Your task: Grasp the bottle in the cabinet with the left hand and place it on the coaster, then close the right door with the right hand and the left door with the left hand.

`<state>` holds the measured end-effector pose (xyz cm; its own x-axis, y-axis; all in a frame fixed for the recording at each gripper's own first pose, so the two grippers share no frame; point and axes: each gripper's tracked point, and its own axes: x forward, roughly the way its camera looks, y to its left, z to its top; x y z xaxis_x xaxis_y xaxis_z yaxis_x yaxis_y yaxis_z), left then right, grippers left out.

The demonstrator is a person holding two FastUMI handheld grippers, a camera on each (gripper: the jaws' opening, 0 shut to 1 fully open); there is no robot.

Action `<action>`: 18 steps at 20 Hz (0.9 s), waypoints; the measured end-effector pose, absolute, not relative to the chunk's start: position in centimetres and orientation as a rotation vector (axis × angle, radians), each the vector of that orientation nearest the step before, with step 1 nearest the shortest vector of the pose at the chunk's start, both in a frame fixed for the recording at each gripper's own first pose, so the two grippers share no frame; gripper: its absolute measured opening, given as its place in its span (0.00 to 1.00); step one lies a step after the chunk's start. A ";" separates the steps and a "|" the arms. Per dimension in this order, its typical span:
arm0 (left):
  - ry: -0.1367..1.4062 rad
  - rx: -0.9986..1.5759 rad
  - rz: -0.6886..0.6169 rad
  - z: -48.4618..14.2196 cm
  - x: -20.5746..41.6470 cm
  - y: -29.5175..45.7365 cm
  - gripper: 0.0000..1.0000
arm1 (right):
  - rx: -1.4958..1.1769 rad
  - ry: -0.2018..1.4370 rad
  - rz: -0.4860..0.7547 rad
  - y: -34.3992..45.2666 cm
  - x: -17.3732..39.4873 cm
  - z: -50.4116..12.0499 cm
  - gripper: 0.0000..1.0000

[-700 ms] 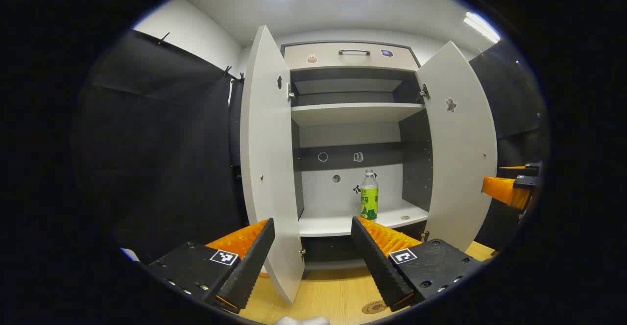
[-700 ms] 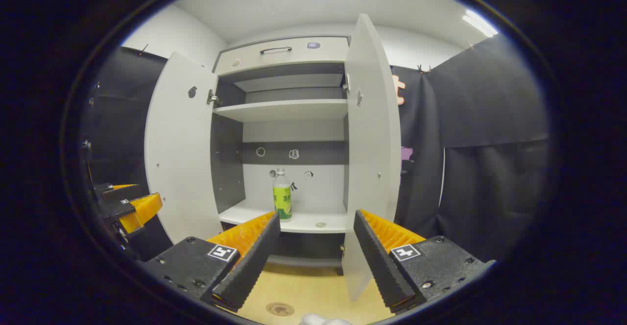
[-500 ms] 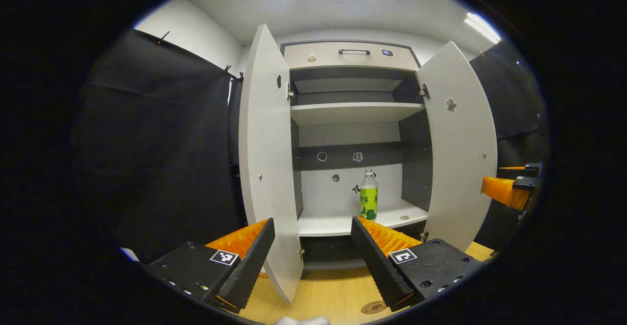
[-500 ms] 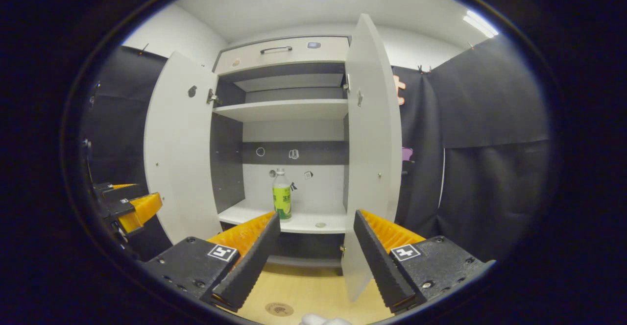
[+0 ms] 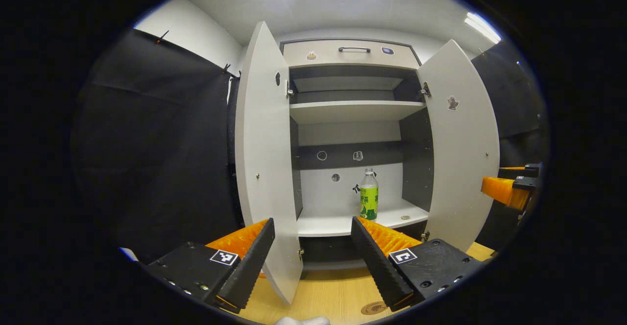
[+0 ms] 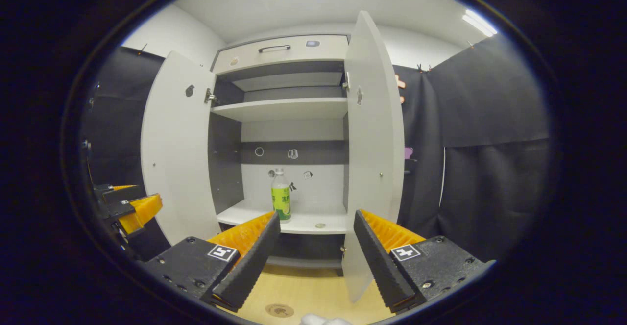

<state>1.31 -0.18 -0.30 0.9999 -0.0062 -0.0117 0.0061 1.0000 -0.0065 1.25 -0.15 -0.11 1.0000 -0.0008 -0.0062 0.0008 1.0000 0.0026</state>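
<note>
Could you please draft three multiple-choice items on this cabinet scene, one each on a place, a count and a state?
1. Where does the bottle stand?
A. On the cabinet's lower shelf
B. On the upper shelf
C. On the coaster

2. How many of the cabinet's doors stand open?
A. None
B. One
C. Two

3. How is the left tool?
A. Shut on the bottle
B. Open and holding nothing
C. Shut on a door's edge

Answers:
1. A, the bottle stands upright on the lower shelf, while the coaster lies bare on the wooden table.
2. C, the left door and the right door both swing outward.
3. B, its fingers are spread wide with nothing between them.
</note>
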 end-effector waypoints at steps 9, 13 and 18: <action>-0.021 -0.013 -0.070 -0.2 6.8 -3.2 0.96 | -0.004 0.024 0.009 0.0 2.0 0.1 0.99; -0.039 -0.030 -0.133 -0.7 13.3 -7.4 0.96 | -0.016 0.039 -0.001 -0.3 1.6 0.4 0.99; -0.040 -0.054 -0.160 -2.5 22.6 -12.8 0.96 | -0.019 0.052 -0.037 -1.1 0.9 0.9 0.99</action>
<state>22.63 -12.77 -2.54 0.9865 -0.1577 0.0440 0.1598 0.9859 -0.0505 0.88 -1.13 0.94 0.9980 -0.0375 -0.0516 0.0365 0.9991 -0.0203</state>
